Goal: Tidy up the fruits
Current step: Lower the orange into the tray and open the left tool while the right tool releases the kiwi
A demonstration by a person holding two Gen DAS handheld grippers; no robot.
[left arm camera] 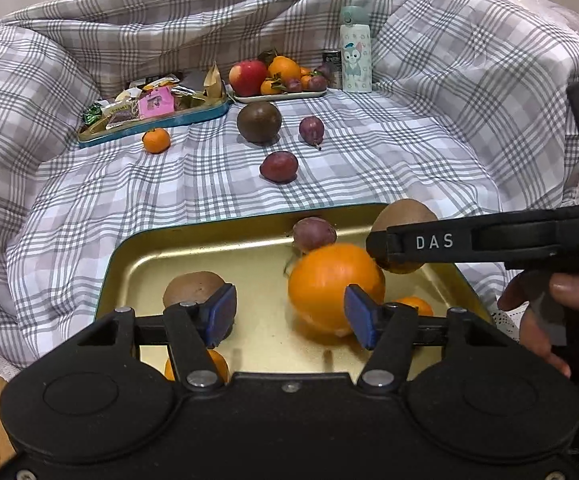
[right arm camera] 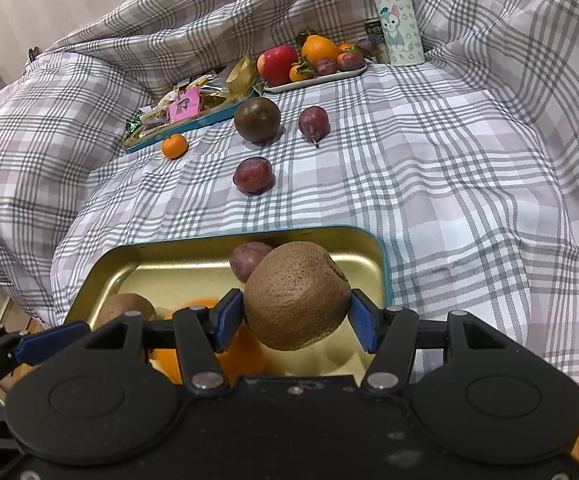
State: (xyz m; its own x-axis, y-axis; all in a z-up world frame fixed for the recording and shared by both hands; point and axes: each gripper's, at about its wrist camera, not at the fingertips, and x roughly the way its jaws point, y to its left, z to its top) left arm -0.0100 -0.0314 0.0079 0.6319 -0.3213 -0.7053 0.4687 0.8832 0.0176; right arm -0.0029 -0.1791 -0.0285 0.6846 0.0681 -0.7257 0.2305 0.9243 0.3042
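Right tool pinches a kiwi across its short axis, both blue pads pressed on the fuzzy brown skin, held just above the gold tray, judged ready for release there; left tool hangs spread and empty over the same tray, the big orange lying just beyond its pads, untouched. Tray is smooth lipped metal with a teal rim, so round fruit cannot roll out; inside it also sit a second kiwi and a plum. Beyond the tray, on the soft checked bedcover, remain two glossy plums, a dark round fruit and a mandarin.
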